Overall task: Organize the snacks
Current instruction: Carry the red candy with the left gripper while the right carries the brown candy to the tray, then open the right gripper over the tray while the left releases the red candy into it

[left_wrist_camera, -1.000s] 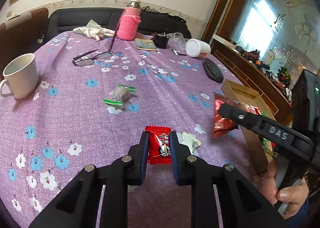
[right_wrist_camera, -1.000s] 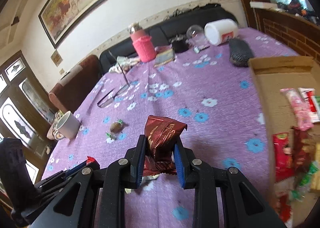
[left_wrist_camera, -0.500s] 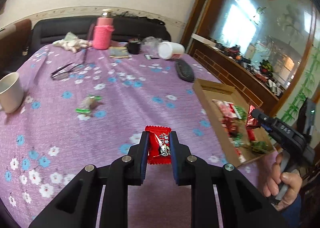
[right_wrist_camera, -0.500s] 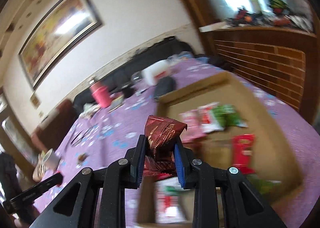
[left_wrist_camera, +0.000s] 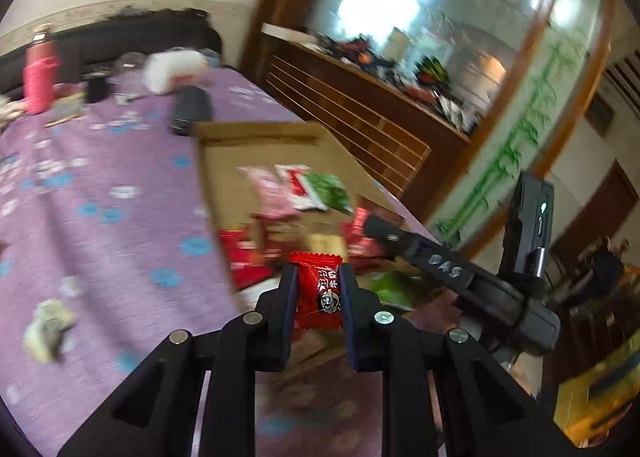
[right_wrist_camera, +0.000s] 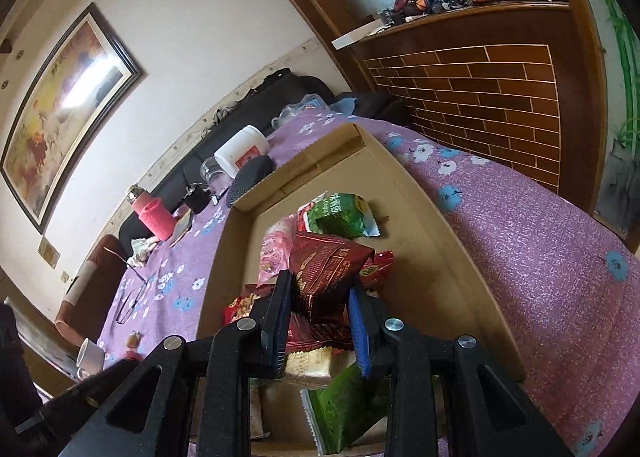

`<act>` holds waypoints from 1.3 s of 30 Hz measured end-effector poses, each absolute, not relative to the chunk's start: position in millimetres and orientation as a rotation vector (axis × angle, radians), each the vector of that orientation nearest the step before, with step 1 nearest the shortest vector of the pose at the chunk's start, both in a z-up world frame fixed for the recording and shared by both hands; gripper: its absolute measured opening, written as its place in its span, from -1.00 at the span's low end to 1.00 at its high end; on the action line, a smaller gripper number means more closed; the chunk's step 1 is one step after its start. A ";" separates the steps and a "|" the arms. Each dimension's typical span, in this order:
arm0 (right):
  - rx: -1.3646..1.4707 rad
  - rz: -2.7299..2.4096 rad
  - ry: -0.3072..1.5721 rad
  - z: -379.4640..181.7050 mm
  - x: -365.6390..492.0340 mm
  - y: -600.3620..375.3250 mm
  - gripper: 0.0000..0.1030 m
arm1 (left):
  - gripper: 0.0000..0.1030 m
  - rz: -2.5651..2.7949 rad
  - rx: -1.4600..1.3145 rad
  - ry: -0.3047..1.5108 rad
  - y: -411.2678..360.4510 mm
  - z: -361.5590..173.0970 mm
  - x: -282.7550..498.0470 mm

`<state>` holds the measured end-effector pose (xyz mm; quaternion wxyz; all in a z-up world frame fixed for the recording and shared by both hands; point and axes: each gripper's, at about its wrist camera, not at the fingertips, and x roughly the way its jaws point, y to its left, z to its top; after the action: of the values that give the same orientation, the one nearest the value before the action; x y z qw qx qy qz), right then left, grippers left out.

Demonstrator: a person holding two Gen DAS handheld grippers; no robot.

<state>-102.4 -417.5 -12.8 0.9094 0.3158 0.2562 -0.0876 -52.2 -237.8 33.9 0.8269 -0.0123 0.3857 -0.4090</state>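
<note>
Left gripper [left_wrist_camera: 319,293] clamped on red candy packet [left_wrist_camera: 319,288], held over near end of cardboard box [left_wrist_camera: 256,139]. Right gripper [right_wrist_camera: 320,317] clamped on dark red snack bag [right_wrist_camera: 326,267], above snack pile inside box. Stray wrapped candy [left_wrist_camera: 47,327] on purple tablecloth [left_wrist_camera: 100,193], left of box.

You have a purple flowered tablecloth [right_wrist_camera: 520,225] spread under everything. At its far end stand a pink bottle [right_wrist_camera: 154,215] and a white jar [right_wrist_camera: 240,151] lying on its side, with a dark brush [right_wrist_camera: 250,177] just beside the jar. A white mug [right_wrist_camera: 90,355] sits near your edge, glasses [right_wrist_camera: 130,301] farther in. On the wall hangs a framed painting [right_wrist_camera: 60,109]; a brick-patterned wooden cabinet [right_wrist_camera: 480,89] stands alongside.
</note>
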 end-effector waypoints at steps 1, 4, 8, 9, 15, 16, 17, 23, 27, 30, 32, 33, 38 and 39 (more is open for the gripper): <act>0.638 -0.192 0.533 -12.5 -102.2 -416.5 -0.45 | -0.62 -0.879 -0.015 0.832 -250.0 28.9 -52.2; 0.610 -0.208 0.543 -13.6 -101.4 -414.1 -0.45 | -0.62 -0.895 0.012 0.860 -267.6 13.8 -52.4; 0.577 -0.210 0.571 -15.8 -95.5 -407.6 -0.46 | -0.63 -0.895 0.047 0.877 -272.5 -4.1 -50.3; 0.575 -0.208 0.578 -17.0 -94.3 -407.3 -0.46 | -0.63 -0.901 0.044 0.885 -271.5 -7.2 -49.6; 0.564 -0.219 0.600 -19.8 -90.3 -406.1 -0.46 | -0.63 -0.902 0.098 0.850 -270.2 -14.6 -54.5; 0.564 -0.220 0.603 -20.1 -90.0 -406.4 -0.46 | -0.63 -0.902 0.102 0.842 -270.0 -14.2 -55.1; 0.564 -0.221 0.603 -20.1 -89.8 -406.4 -0.44 | -0.63 -0.901 0.101 0.836 -269.7 -14.2 -55.8; 0.561 -0.229 0.595 -18.4 -91.1 -406.0 -0.44 | -0.60 -0.898 0.106 0.814 -268.5 -15.1 -56.4; 0.561 -0.231 0.586 -17.2 -92.7 -406.0 -0.37 | -0.24 -0.879 0.100 0.807 -266.9 -16.8 -55.2; 0.558 -0.235 0.563 -14.0 -95.8 -405.7 -0.19 | -0.11 -0.875 0.086 0.789 -264.0 -14.3 -54.7; 0.553 -0.244 0.533 -10.4 -100.5 -405.5 -0.10 | -0.02 -0.864 0.084 0.773 -262.1 -12.5 -55.3; 0.550 -0.249 0.521 -8.4 -101.7 -405.2 -0.08 | -0.02 -0.860 0.082 0.768 -261.3 -11.6 -55.4; 0.538 -0.288 0.473 -1.8 -109.3 -405.2 -0.05 | 0.12 -0.828 0.078 0.742 -257.5 -9.2 -54.1; 0.539 -0.296 0.466 -1.0 -110.7 -406.3 -0.04 | 0.12 -0.822 0.075 0.738 -256.9 -8.8 -53.4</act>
<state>-110.7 -406.3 -1.0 0.9265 0.2631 0.2273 -0.1442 -53.4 -256.9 -8.8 0.8506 0.0356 0.3504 -0.3904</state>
